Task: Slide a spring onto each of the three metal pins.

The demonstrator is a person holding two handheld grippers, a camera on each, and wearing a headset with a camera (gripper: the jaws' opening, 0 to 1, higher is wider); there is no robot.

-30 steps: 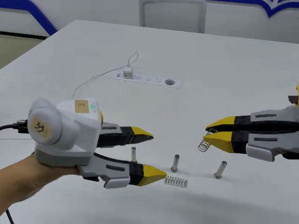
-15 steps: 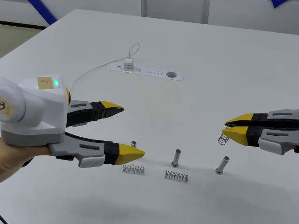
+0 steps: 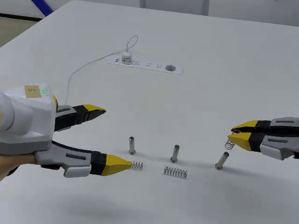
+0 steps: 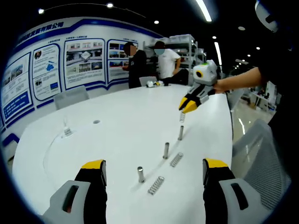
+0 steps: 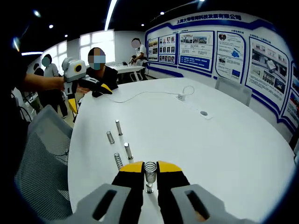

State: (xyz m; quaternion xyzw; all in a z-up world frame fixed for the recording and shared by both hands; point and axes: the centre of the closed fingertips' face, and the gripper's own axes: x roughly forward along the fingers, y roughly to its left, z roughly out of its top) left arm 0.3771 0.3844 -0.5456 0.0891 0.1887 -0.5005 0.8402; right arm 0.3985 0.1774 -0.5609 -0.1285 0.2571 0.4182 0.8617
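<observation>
A white surface (image 3: 224, 93) carries three short metal pins standing in a row: the left pin (image 3: 131, 145), the middle pin (image 3: 175, 153) and the right pin (image 3: 221, 160). None of them wears a spring yet. Two springs lie flat just in front of the row, the first loose spring (image 3: 137, 164) near the left pin and the second loose spring (image 3: 175, 172) near the middle pin. The right claw (image 3: 236, 134) is clamped on the held spring (image 3: 229, 144), which hangs from its yellow tips just above the right pin. In the right gripper view the coil stands between the closed tips with the pin's head directly below it. The left claw (image 3: 108, 136) has its jaws wide apart and holds nothing; its lower tip sits just beside the first loose spring. The step in hand appears to be threading the first spring. The next move likely calls for centring the coil's open end over the pin, lowering it along the pin's line, then easing the grip so it slides down.
</observation>
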